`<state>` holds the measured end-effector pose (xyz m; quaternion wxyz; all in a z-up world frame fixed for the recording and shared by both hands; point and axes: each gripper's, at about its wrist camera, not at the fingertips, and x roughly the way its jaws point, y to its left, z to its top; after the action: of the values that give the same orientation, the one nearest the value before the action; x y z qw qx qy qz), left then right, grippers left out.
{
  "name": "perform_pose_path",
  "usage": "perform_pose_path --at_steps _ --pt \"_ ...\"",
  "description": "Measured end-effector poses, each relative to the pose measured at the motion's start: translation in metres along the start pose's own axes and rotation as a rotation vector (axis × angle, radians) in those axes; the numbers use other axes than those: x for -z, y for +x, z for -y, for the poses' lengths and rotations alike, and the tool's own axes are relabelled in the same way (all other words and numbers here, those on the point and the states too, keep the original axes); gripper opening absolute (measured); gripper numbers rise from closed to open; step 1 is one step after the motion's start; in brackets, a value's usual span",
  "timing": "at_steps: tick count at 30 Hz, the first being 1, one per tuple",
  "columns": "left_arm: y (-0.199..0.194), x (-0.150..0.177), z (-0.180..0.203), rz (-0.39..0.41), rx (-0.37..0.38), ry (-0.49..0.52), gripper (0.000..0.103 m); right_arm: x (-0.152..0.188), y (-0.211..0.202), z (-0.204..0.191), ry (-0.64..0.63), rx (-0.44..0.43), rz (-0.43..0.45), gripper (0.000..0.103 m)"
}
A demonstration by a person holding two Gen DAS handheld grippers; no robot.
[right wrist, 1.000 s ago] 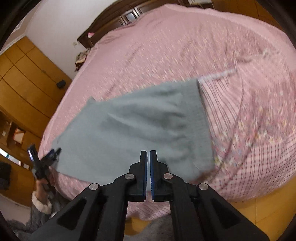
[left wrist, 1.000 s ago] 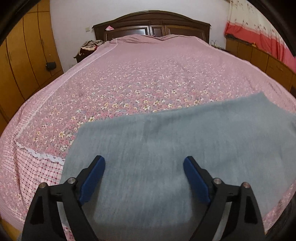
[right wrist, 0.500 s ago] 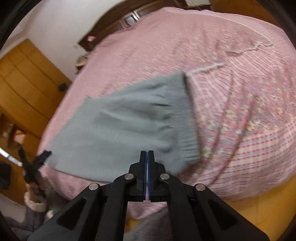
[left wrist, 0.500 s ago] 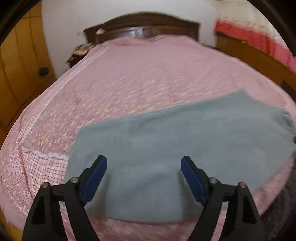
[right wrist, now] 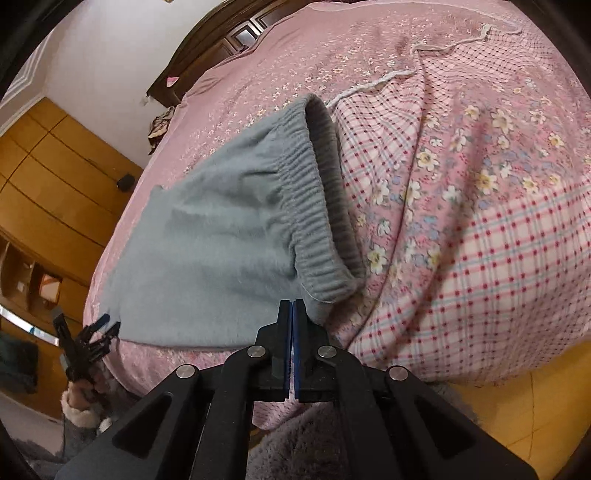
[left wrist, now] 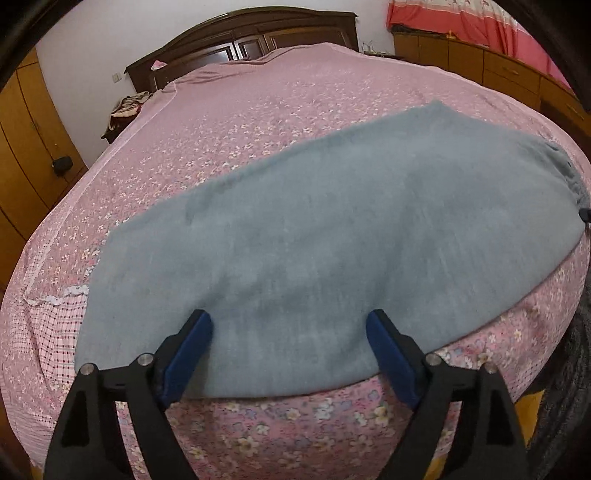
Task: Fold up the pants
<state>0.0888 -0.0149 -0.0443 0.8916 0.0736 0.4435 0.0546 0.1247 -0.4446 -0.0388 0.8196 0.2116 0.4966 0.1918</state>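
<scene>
Grey-blue pants [left wrist: 332, 236] lie folded lengthwise across the foot of a pink floral bed [left wrist: 258, 110]. My left gripper [left wrist: 290, 343] is open, its blue pads either side of the pants' near edge at the leg end. In the right wrist view the ribbed waistband [right wrist: 317, 206] lies at the right end of the pants [right wrist: 221, 243]. My right gripper [right wrist: 292, 314] is shut, its tips at the waistband's near corner; whether cloth is pinched I cannot tell. The left gripper [right wrist: 99, 332] shows far left, at the pants' other end.
A dark wooden headboard [left wrist: 243, 33] stands at the far end. Orange wardrobes [left wrist: 22, 147] line the left wall and a low cabinet [left wrist: 480, 62] the right. The bed edge drops to a yellow floor [right wrist: 517, 398]. A white cord [right wrist: 424, 51] lies on the bedspread.
Both grippers have pulled back toward the bed's near edge. The pants have slid nearer the edge and lie flatter. The right gripper stays shut, the left open.
</scene>
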Motion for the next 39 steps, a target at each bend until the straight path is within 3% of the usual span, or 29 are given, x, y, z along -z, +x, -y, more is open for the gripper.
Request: perform_pose_path --at_steps 4,7,10,12,14,15,17,20,27,31,34,39 --pt "-0.011 -0.007 -0.008 -0.036 0.040 -0.058 0.088 0.002 0.000 0.006 -0.007 0.005 -0.009 0.000" --pt "-0.035 -0.017 -0.017 0.019 0.091 -0.092 0.087 0.000 0.003 -0.006 -0.042 0.034 -0.020 0.000" --pt "-0.041 -0.023 -0.022 0.052 0.089 -0.096 0.087 -0.003 0.001 -0.019 -0.066 0.052 -0.017 0.000" --pt "-0.028 -0.026 -0.026 0.021 0.056 -0.088 0.087 -0.003 -0.005 -0.021 -0.063 0.024 0.008 0.004" --pt "-0.006 -0.022 -0.033 -0.045 0.050 -0.100 0.087 -0.002 -0.017 -0.014 -0.009 -0.039 0.058 0.018" --pt "0.002 -0.020 -0.036 -0.069 0.064 -0.111 0.088 -0.002 -0.021 -0.009 0.017 -0.068 0.066 0.020" --pt "0.006 -0.013 -0.041 -0.053 0.100 -0.138 0.089 0.003 -0.027 0.000 0.068 -0.128 0.080 0.027" --pt "0.003 -0.014 -0.040 -0.057 0.088 -0.135 0.089 0.010 -0.029 0.011 0.079 -0.113 0.084 0.036" --pt "0.005 -0.016 -0.031 -0.051 0.064 -0.124 0.091 0.006 -0.017 0.054 0.257 -0.310 0.093 0.036" --pt "0.004 -0.016 -0.030 -0.057 0.064 -0.120 0.091 -0.006 0.002 0.055 0.236 -0.338 0.062 0.044" --pt "0.009 -0.017 -0.033 -0.056 0.062 -0.124 0.093 -0.015 0.017 0.061 0.269 -0.374 0.029 0.044" --pt "0.012 -0.018 -0.031 -0.052 0.049 -0.128 0.095 -0.018 0.018 0.055 0.223 -0.363 0.020 0.044"
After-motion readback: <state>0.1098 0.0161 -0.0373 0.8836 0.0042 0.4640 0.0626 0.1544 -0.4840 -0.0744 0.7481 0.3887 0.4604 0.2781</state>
